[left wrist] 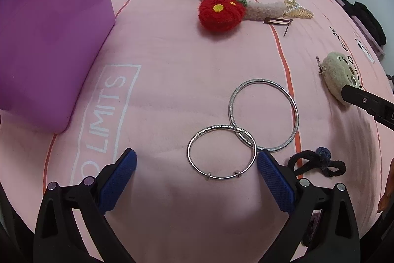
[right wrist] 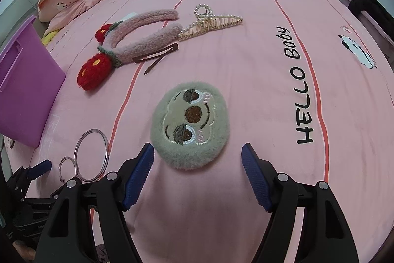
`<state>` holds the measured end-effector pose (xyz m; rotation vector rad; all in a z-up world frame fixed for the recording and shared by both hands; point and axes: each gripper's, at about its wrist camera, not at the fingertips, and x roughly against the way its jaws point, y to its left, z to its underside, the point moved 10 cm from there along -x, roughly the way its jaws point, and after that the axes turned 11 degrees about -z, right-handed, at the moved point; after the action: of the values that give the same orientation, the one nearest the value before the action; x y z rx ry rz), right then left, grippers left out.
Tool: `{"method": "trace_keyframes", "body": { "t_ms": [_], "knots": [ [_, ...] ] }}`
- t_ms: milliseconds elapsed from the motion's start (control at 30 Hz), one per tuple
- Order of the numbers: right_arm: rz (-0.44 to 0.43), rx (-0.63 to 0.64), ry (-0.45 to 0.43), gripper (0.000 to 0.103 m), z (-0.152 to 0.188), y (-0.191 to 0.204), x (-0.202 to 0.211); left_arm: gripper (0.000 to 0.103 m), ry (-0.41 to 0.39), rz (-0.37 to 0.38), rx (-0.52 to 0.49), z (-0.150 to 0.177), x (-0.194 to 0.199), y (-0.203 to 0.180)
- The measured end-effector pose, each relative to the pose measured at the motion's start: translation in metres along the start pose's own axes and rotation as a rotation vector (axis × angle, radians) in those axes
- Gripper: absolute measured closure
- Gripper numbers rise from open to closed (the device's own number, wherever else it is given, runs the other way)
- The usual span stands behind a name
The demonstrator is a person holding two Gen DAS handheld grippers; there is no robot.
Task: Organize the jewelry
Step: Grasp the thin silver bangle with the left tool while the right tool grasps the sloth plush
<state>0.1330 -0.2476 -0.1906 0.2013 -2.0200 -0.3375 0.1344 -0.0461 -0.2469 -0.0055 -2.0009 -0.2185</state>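
1. Left tool (left wrist: pixel 195 159): jaws wide apart, nothing gripped, aimed down at the bed (left wrist: pixel 172 80). The small bangle (left wrist: pixel 221 150) lies between the pads w/ its rim just beside your right-hand pad; can't tell if it touches.
2. Right tool (right wrist: pixel 198 154): also wide open, empty. The plush sloth pouch (right wrist: pixel 190 125) sits just ahead between the fingers, not pinched.
3. Handling, bangles: prob. thin stiff metal, light, slick. Pinch one rim across the wire, not the whole hoop. The large bangle (left wrist: pixel 264 115) overlaps the small one, so expect it to drag along.
4. Pouch: looks soft, light, fuzzy, good friction. Squeeze its near edge.
5. Farther up the bed, mid: knitted flower headband (right wrist: pixel 138 41), soft; pearl claw clip (right wrist: pixel 211 21), prob. fragile; brown snap clip (right wrist: pixel 157 56), thin and flat, hard to nip. Black hair tie (left wrist: pixel 317 164) near the left tool.
6. Count: 2 bangles, 1 pouch, 1 headband, 1 claw clip, 1 snap clip, 1 hair tie. 1 purple bin (left wrist: pixel 49 41) toward the bed's left edge.
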Motion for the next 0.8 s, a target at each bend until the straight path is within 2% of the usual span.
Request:
{"method": "trace_keyframes", "body": {
  "t_ms": [433, 800],
  "knots": [
    [0.039, 0.026, 0.018, 0.033, -0.005, -0.001, -0.013, 0.005, -0.012, 0.009, 0.009, -0.002, -0.004, 0.001],
    [0.056, 0.037, 0.048, 0.033, -0.012, 0.005, -0.034, 0.005, -0.037, -0.016, 0.032, -0.007, -0.010, 0.000]
  ]
}}
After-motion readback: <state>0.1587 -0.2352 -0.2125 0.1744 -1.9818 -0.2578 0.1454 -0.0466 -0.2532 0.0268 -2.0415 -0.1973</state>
